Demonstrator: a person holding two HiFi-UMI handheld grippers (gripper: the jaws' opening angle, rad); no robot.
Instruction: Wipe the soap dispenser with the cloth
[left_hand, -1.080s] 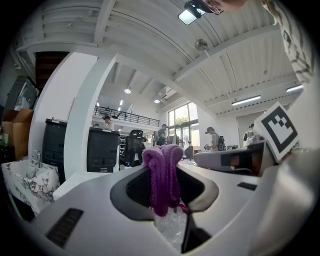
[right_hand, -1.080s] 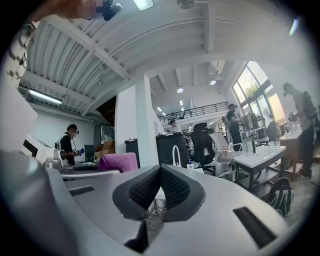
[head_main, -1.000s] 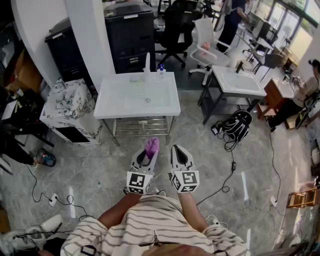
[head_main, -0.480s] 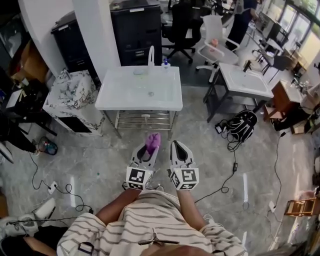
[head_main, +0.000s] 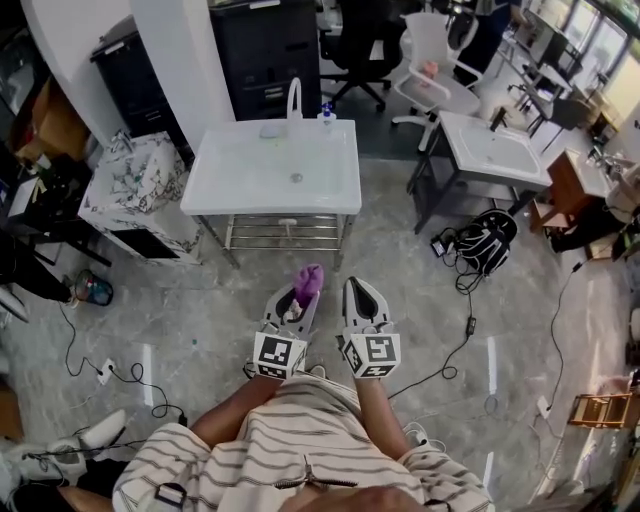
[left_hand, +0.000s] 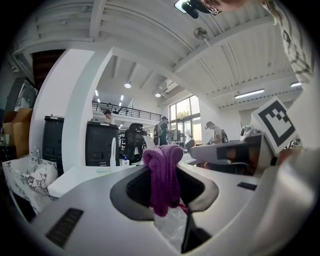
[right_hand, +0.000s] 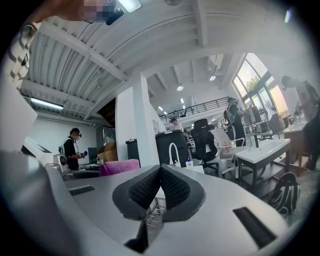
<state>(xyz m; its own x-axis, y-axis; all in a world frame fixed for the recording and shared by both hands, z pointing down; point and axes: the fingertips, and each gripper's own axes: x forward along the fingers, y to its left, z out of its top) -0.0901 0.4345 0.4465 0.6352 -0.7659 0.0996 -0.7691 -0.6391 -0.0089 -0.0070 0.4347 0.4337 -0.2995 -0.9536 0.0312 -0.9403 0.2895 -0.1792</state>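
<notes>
My left gripper (head_main: 300, 298) is clamped on a bunched purple knitted cloth (left_hand: 162, 175), which sticks out past the tips. My right gripper (right_hand: 160, 171) is closed, pads together, with nothing between them.

The small clear soap dispenser with a blue pump top (head_main: 325, 113) stands on the back rim of the white basin worktop (head_main: 240, 175), just beside the white curved faucet (head_main: 293, 98). It is well apart from both grippers, across bare floor.

**Handling (my judgement)**
- The cloth is soft, light and limp. It is pinched at mid-bunch, so the loose end does the wiping.
- The dispenser looks light, smooth and tippy, and probably slides on the glossy rim.
- Best to hold its body low with the right gripper, not by the pump.

**Count**
- one cloth
- one dispenser
- one faucet
- two grippers
</notes>
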